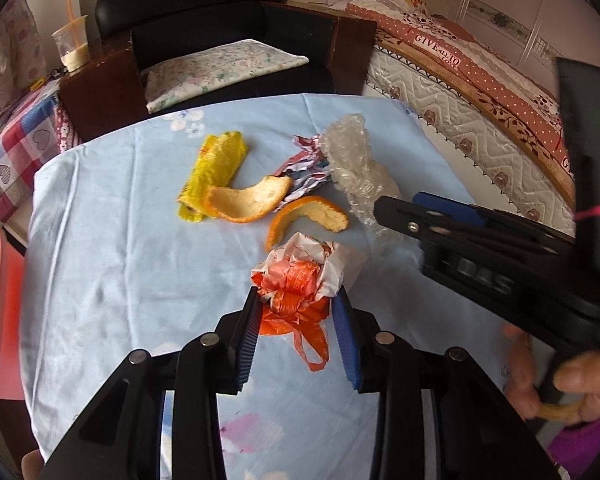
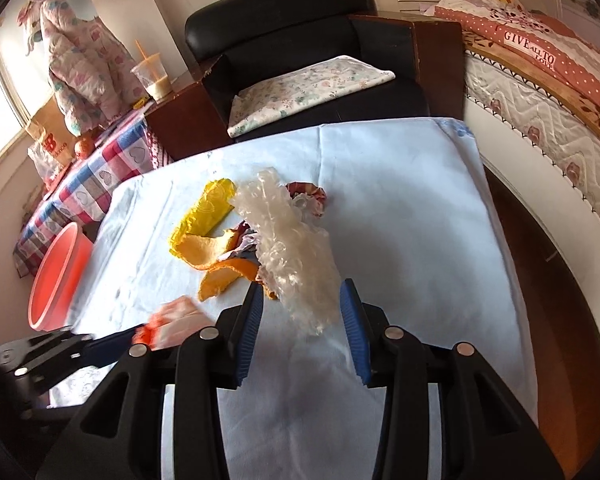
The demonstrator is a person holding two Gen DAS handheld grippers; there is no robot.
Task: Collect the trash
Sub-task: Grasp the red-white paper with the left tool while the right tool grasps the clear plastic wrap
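Observation:
Trash lies on a table under a light blue cloth [image 1: 120,240]. My left gripper [image 1: 298,300] is open, its jaws on either side of a crumpled orange and white plastic bag [image 1: 300,280]. Beyond it lie two orange peels [image 1: 252,200] [image 1: 312,216], a yellow bag [image 1: 216,168], a crumpled wrapper [image 1: 304,168] and clear bubble wrap [image 1: 352,160]. My right gripper [image 2: 300,292] is open, its jaws straddling the near end of the bubble wrap [image 2: 292,248]. It also shows in the left wrist view [image 1: 420,212]. The left gripper shows blurred in the right wrist view [image 2: 112,340].
A red bin [image 2: 56,272] stands at the table's left edge. A black armchair [image 1: 228,52] with a floral cushion is behind the table. A bed [image 1: 480,92] is at the right. A drink cup [image 1: 72,44] stands on a side table at the left.

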